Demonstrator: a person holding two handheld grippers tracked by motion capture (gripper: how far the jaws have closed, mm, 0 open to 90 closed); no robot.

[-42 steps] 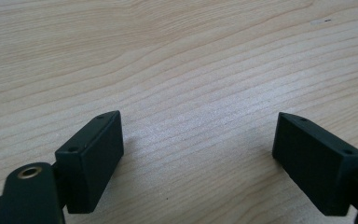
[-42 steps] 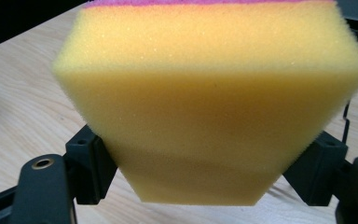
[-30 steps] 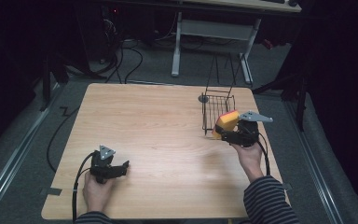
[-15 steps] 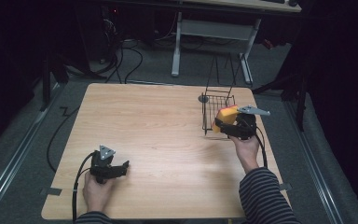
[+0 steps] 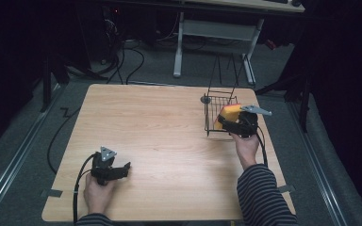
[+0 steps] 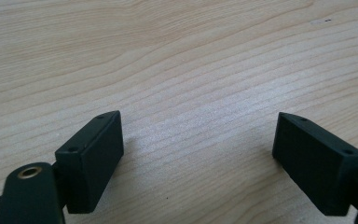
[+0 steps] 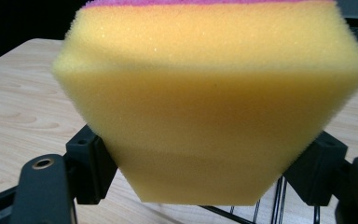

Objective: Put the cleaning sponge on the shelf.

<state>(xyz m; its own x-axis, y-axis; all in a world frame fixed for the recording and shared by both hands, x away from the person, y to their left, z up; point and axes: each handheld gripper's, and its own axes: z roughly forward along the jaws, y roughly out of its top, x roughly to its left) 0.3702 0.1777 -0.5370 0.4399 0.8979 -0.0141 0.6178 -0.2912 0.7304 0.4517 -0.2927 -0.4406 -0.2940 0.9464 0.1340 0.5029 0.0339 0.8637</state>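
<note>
Placing step: right gripper (image 5: 225, 121) clamps yellow sponge (image 5: 228, 114) over wire basket (image 5: 218, 113); next, lower and release; left gripper (image 6: 198, 154) open, idle.

Right tool (image 5: 227, 118) carried toward wire basket (image 5: 213, 115)

Moved with yellow sponge (image 5: 228, 113) clamped, from near edge of basket to over its rim, a little further from the person and a little lower; sponge now partly above basket's inside.

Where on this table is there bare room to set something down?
The broad middle of the table, between the left hand-held gripper and the wire basket, is bare. It's crowded at the basket, where the right hand-held gripper holds a sponge.
</note>
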